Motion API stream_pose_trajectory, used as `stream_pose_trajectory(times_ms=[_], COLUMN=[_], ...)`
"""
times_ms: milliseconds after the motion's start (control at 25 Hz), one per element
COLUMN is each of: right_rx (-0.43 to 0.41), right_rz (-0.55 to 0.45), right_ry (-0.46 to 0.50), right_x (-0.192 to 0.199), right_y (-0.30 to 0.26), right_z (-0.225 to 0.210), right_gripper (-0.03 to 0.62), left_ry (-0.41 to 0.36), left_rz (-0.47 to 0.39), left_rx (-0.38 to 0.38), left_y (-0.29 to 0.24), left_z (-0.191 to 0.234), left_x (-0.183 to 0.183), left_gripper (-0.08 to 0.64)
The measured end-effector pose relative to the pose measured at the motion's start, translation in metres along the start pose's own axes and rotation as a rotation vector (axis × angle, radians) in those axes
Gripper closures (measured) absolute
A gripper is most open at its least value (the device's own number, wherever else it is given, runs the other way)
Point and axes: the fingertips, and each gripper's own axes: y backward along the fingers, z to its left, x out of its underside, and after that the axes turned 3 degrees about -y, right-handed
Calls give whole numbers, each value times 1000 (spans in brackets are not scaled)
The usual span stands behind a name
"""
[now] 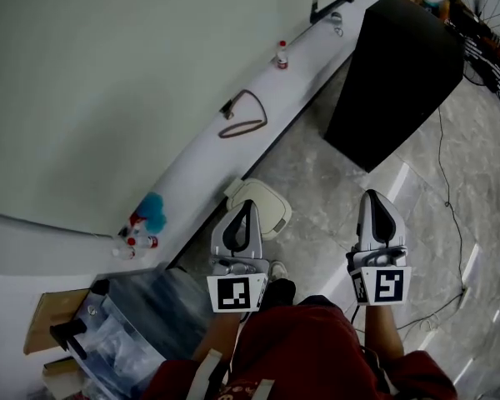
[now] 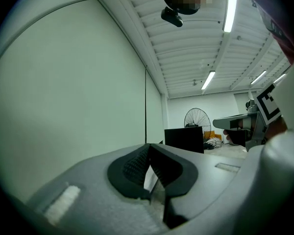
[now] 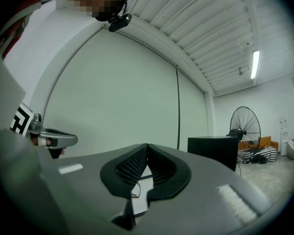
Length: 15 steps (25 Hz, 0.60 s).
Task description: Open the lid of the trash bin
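The trash bin point(image 1: 272, 210) is a small cream bin with a rounded lid that lies flat. It stands on the grey floor beside the long white counter point(image 1: 208, 152). In the head view my left gripper point(image 1: 248, 206) hovers over the bin's left part and hides some of the lid. Its jaws are shut with nothing between them. My right gripper point(image 1: 372, 197) is held level to the right, over bare floor and apart from the bin, also shut and empty. The bin does not show in either gripper view. The left gripper point(image 2: 148, 152) and the right gripper point(image 3: 147, 152) show their pads meeting.
A tall black cabinet point(image 1: 396, 73) stands ahead on the right, with a floor fan point(image 1: 483, 7) behind it. On the counter lie a brown loop point(image 1: 243, 117), a small bottle point(image 1: 282, 54) and a blue item point(image 1: 153, 210). Plastic-wrapped goods point(image 1: 125, 327) sit at the lower left. A cable point(image 1: 450, 211) runs over the floor.
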Motion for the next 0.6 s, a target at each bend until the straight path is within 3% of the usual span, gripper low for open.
stream_pose_trajectory(times_ms=[320,600], right_rx=[-60,-69], right_rz=[6,97], right_ry=[34,2], right_x=[14,53], right_y=[-30,-46], right_z=[21,16], right_gripper=[592,592], left_ry=[14,31], left_rz=[42,88], left_rx=[-37,-59], left_y=[-4,-10], left_z=[29,31], left_x=[27,61], left_gripper=[555,555])
